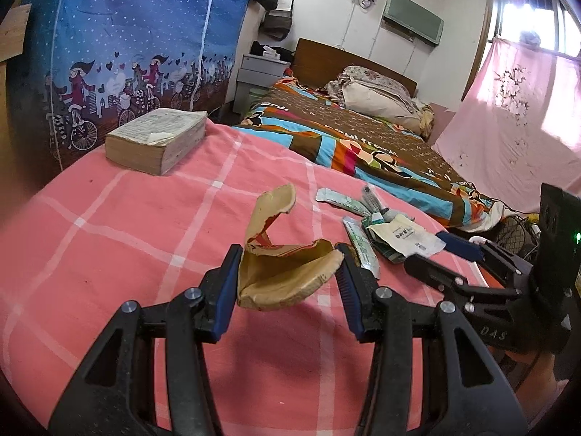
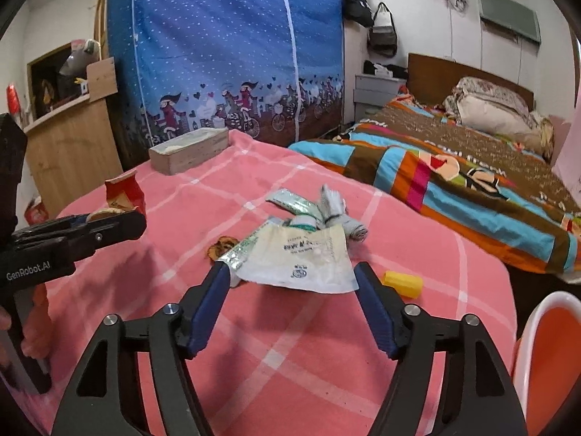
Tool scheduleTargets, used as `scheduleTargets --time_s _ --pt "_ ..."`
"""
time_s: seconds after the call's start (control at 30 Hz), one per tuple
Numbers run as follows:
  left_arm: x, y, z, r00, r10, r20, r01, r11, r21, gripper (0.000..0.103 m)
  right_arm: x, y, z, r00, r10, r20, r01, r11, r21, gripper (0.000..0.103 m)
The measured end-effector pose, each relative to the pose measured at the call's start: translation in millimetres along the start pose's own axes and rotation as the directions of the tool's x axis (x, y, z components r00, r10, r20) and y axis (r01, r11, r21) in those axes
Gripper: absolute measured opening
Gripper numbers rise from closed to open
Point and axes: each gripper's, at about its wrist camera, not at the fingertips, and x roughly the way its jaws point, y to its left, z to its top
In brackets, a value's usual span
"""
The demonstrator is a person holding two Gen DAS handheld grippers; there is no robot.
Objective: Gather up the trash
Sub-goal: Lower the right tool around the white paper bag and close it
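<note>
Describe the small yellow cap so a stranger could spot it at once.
Start at the table under the pink checked cloth, then find the pile of white and green wrappers near its middle. The small yellow plastic cap lies alone on the cloth to the right of that pile, the only yellow, solid piece among flat packets.

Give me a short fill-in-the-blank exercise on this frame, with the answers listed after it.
1. The left gripper is closed on a torn piece of ____.
2. The thick book lies on the ____ checked cloth.
3. The yellow cap lies to the ____ of the white wrapper in the right wrist view.

Missing words: cardboard; pink; right
</note>
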Motion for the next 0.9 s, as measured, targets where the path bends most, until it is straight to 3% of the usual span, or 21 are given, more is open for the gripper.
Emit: scheduleTargets --time_s 0.2,0.4,0.6,0.9 --pt "3 3 -2 1.0 -0.003 -0.012 0.003 1.0 -0.016 0.053 15 -5 15 1.0 -0.004 0.01 0.004 0.998 0.059 0.075" --pt "8 5 -2 0.999 -0.013 -0.034 0.012 1.0 -0.025 0.053 42 -14 13 0.996 -0.018 -0.091 0.028 0.994 0.11 0.074" --pt "8 1 -3 0.999 -0.017 -0.034 0.016 1.0 -0.013 0.053 37 -16 10 0.997 -0.015 -0.076 0.024 0.991 0.129 0.057" --pt "4 -3 -6 1.0 -0.024 -0.015 0.024 1.0 -0.002 0.053 27 -9 3 0.999 -0.01 -0.049 0.016 0.993 0.117 0.043"
